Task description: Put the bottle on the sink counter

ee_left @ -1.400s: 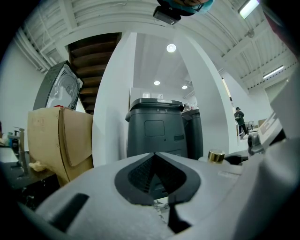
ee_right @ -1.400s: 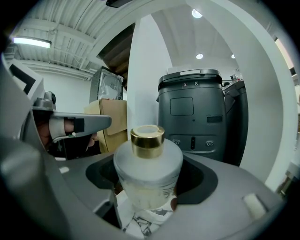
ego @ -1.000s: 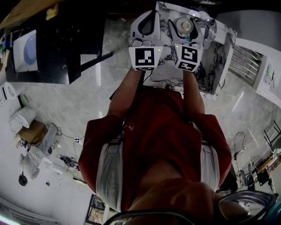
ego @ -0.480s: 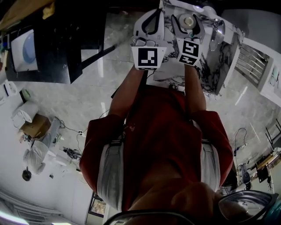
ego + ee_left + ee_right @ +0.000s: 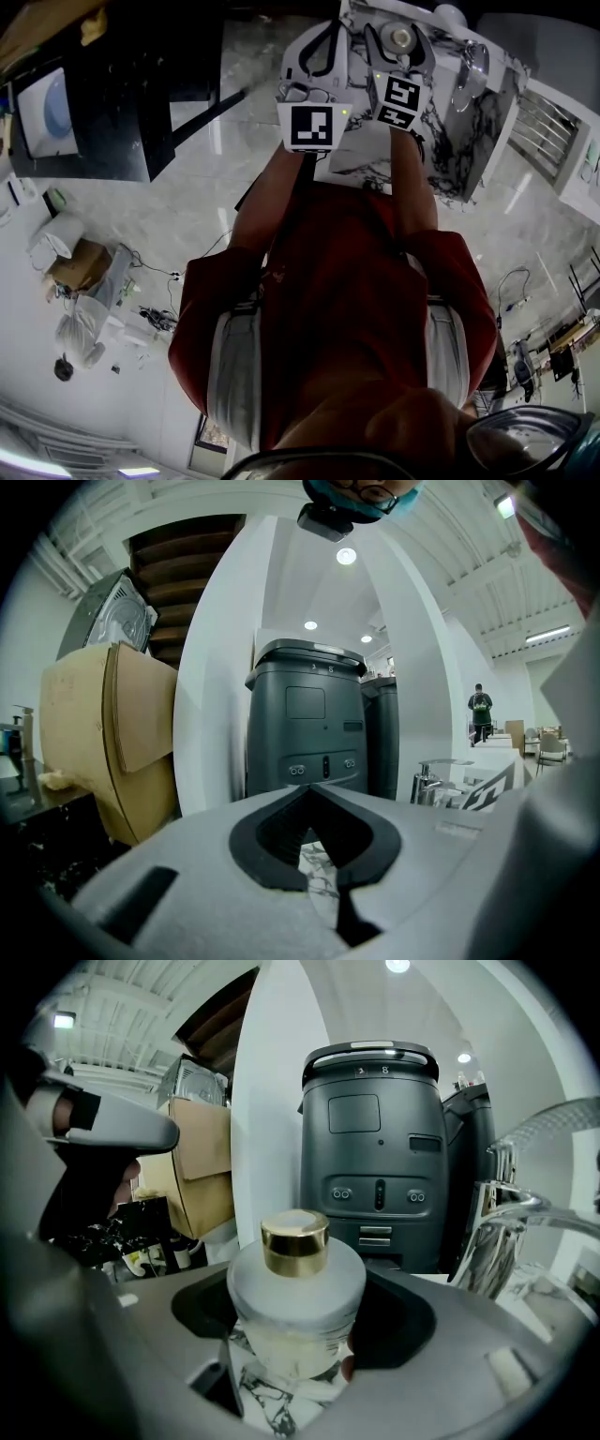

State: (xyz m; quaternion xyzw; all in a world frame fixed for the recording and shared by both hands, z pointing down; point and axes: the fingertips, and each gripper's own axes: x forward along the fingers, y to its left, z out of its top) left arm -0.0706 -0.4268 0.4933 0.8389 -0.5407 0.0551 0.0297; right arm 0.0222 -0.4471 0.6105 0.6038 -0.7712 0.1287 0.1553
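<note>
A frosted white bottle with a gold cap stands upright between the jaws of my right gripper, which is shut on its body. Black-veined white marble of the sink counter shows just beneath it; I cannot tell whether the bottle touches it. From the head view, the right gripper holds the bottle over the counter, left of the chrome faucet. My left gripper hangs beside it at the counter's left edge. Its jaws are shut with nothing in them.
The faucet rises close on the bottle's right. Behind the counter stand a dark grey machine, a white column and a cardboard box. A black table stands at the left. A person stands far off.
Both grippers have sunk toward the counter, the right one with the bottle further than the left. Both sets of jaws stand as before.
</note>
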